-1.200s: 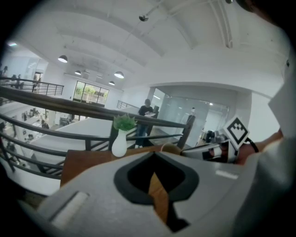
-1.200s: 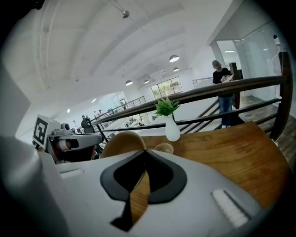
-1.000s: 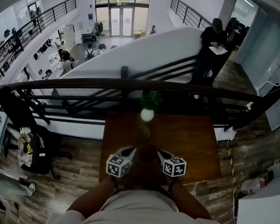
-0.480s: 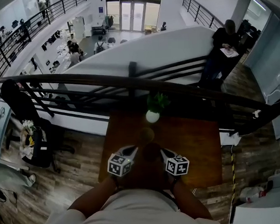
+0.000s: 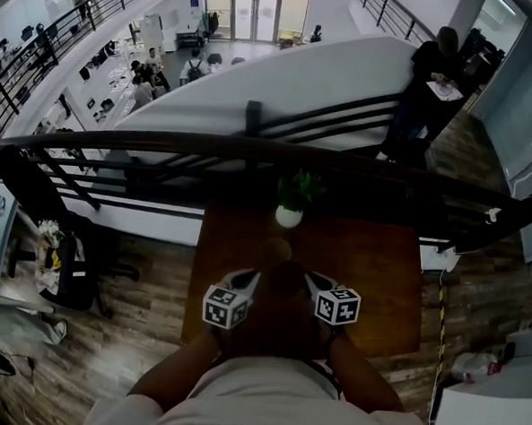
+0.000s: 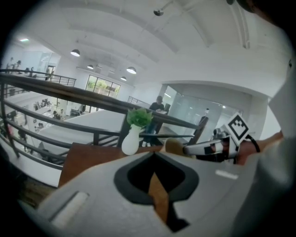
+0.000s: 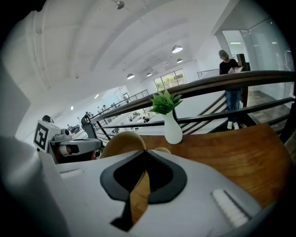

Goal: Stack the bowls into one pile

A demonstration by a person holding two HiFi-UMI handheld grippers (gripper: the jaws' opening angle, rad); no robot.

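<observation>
A large wooden bowl (image 5: 284, 291) hangs low over the brown table (image 5: 377, 272), between my two grippers. My left gripper (image 5: 250, 278) is shut on its left rim, and a thin strip of wood shows between the pads (image 6: 155, 155). My right gripper (image 5: 308, 278) is shut on the opposite rim. The bowl's tan wall (image 7: 121, 141) rises just past the right gripper (image 7: 144, 152). A smaller wooden bowl (image 5: 275, 250) sits on the table just beyond the held one, and its edge (image 7: 162, 150) peeks over my right jaws.
A white vase with a green plant (image 5: 290, 216) stands at the table's far edge, behind the small bowl. A dark railing (image 5: 154, 151) runs just past the table, with an open drop beyond it. A person (image 5: 429, 80) stands at the far right.
Both grippers have carried the large bowl forward over the table, closer to the small bowl and the vase. Both grips are unchanged.
</observation>
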